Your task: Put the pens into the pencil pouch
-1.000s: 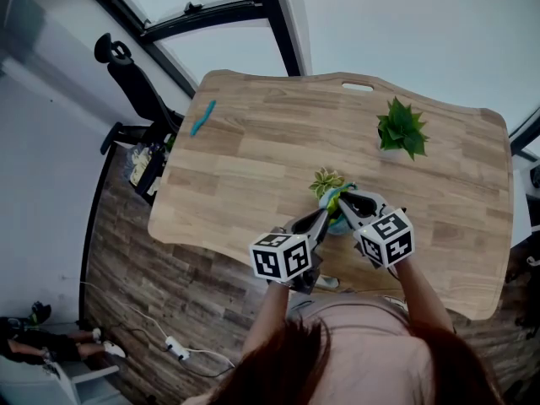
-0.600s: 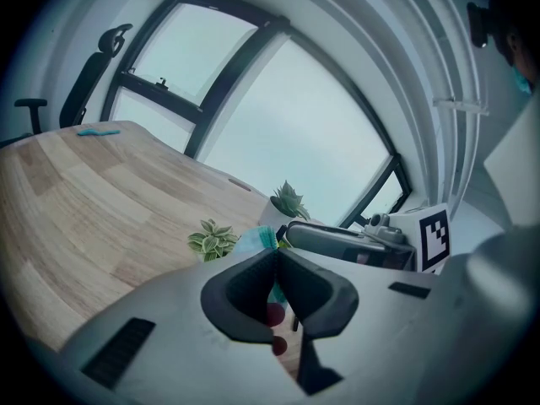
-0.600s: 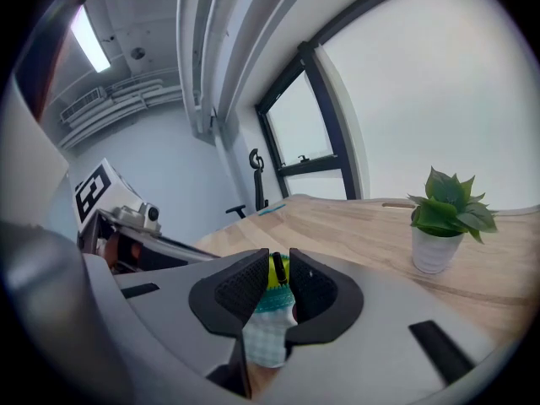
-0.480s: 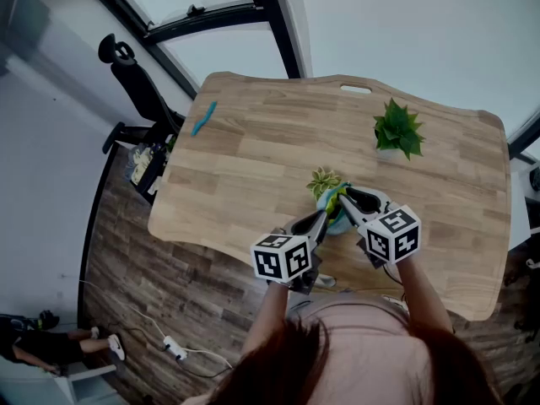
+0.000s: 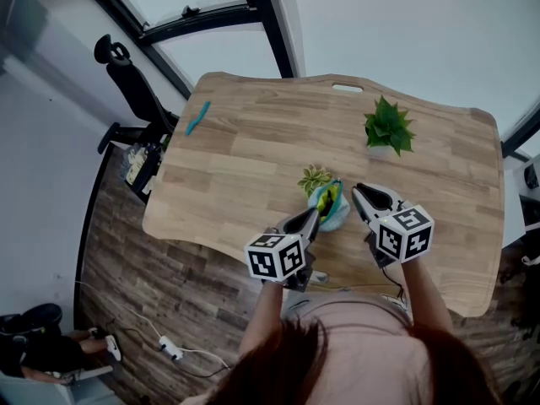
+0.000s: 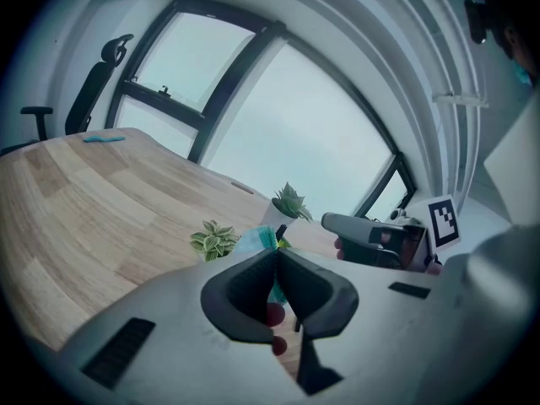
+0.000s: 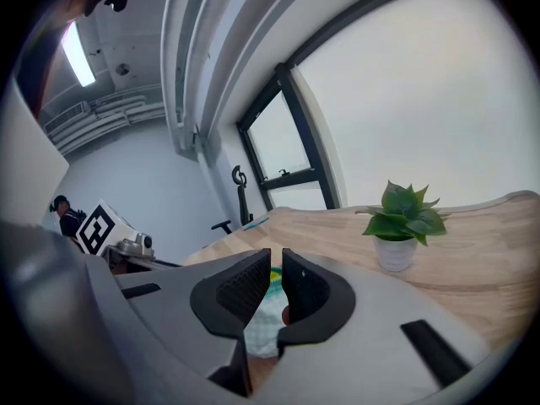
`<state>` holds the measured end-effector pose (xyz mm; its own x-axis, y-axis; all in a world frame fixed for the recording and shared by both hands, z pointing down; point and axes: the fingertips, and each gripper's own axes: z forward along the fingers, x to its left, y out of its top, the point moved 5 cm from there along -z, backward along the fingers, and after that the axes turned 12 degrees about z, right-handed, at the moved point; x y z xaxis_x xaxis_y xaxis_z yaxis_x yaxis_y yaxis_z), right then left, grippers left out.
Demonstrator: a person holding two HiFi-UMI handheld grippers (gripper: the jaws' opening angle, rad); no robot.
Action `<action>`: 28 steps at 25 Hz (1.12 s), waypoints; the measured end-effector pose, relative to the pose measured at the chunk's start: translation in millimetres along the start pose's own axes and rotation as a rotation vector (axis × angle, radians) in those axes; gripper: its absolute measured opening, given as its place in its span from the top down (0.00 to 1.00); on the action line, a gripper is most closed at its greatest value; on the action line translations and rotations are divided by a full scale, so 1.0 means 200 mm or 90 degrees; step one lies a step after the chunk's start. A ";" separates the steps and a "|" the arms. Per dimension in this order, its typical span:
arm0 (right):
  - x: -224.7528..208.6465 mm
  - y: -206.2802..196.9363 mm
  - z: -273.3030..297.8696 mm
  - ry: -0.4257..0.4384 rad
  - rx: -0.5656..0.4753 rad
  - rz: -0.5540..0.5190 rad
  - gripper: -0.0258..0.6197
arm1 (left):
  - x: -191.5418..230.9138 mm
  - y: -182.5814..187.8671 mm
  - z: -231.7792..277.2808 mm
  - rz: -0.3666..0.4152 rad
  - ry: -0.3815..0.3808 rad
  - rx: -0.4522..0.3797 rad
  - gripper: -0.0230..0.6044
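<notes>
Pencil pouch (image 5: 329, 207): soft teal-and-white fabric, looks light and floppy. The mouth will likely sag shut unless an edge is held, so grip the rim of the opening, not the body. It sits just beside the small plant (image 5: 314, 178), on the person's side, with something yellow-green showing inside. Left gripper (image 5: 310, 218) fingers are closed on the pouch's edge fabric. Right gripper (image 5: 361, 191) is right of the small plant and clear of the pouch; its fingers have just been closing to a narrow slit, nothing between. Teal pen (image 5: 198, 118) lies well apart from the small plant, at the worktop's (image 5: 253, 167) far-left edge. It looks thin, stiff, smooth and may roll, so pinch mid-barrel. Bigger potted plant (image 5: 387, 126) stands beyond the small plant, to the right.
</notes>
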<state>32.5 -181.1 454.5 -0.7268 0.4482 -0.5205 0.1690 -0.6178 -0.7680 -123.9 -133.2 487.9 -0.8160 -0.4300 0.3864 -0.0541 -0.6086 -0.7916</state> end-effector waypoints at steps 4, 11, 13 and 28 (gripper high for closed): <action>-0.07 -0.01 -0.06 -0.025 0.013 0.007 0.92 | -0.02 -0.01 0.01 0.000 0.003 -0.001 0.95; -0.20 -0.04 -0.13 -0.059 0.047 0.008 0.93 | -0.04 0.00 0.02 -0.001 0.014 -0.002 0.94; -0.24 -0.06 -0.15 -0.070 0.058 0.010 0.93 | -0.04 0.00 0.02 -0.002 0.016 -0.002 0.95; -0.54 -0.29 -0.17 -0.161 0.165 0.081 0.89 | -0.03 0.02 0.06 -0.013 0.015 0.001 0.95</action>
<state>123.7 -172.0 542.6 -0.8576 0.2033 -0.4724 0.1187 -0.8156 -0.5664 -111.3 -140.9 488.1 -0.8278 -0.4014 0.3919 -0.0704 -0.6188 -0.7824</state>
